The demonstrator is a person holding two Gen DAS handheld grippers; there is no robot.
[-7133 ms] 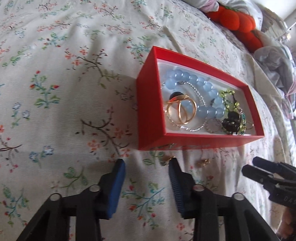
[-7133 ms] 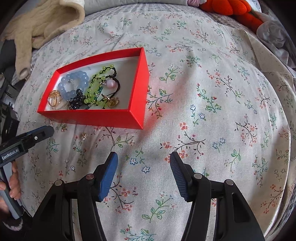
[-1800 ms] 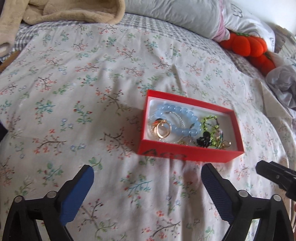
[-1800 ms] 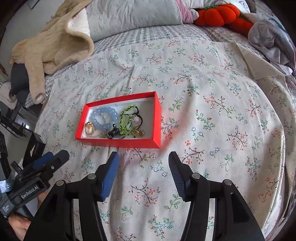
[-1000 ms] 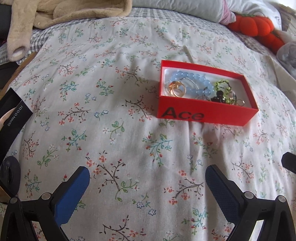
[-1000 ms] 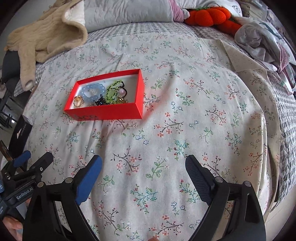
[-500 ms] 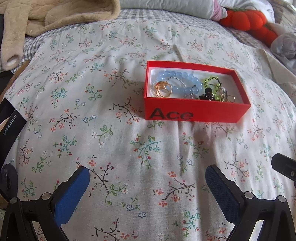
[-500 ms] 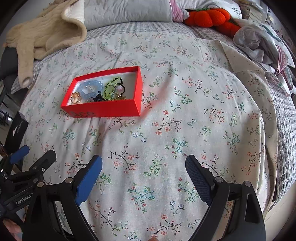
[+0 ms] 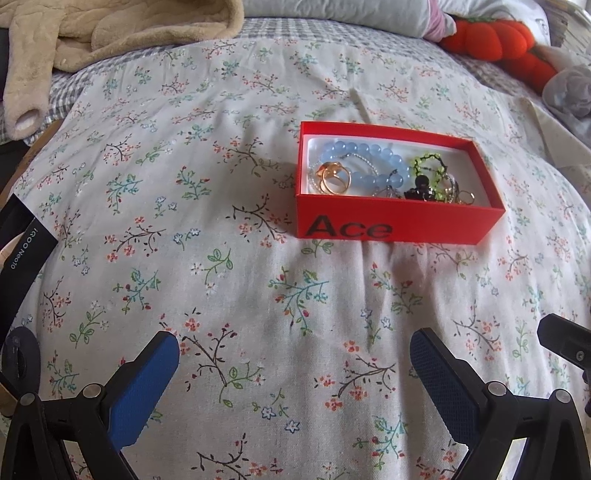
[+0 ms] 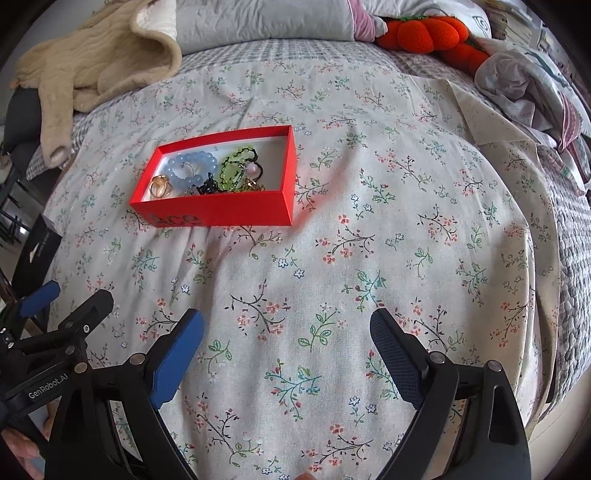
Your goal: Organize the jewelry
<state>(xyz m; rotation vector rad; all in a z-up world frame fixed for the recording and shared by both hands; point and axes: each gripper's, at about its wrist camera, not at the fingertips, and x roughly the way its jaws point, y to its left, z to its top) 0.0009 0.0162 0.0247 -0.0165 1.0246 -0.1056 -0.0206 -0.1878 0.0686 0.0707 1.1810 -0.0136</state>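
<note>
A red box (image 9: 391,225) marked "Ace" sits on the floral bedspread, also in the right wrist view as the red box (image 10: 221,212). Inside lie a pale blue bead bracelet (image 9: 369,166), gold rings (image 9: 332,177), a green bead string (image 9: 428,166) and a dark piece (image 9: 419,190). My left gripper (image 9: 295,363) is open and empty, well short of the box. My right gripper (image 10: 286,341) is open and empty too, nearer than the box and to its right. The left gripper (image 10: 55,306) shows at the right view's lower left.
A beige fleece garment (image 10: 92,55) lies at the back left by a grey pillow (image 10: 258,18). Orange plush pumpkins (image 10: 428,33) and crumpled clothes (image 10: 524,81) sit at the back right. A black box (image 9: 22,254) stands off the bed's left edge.
Both grippers have pulled back and risen away from the box and opened wide. The loose gold pieces seen earlier in front of the box are no longer on the bedspread.
</note>
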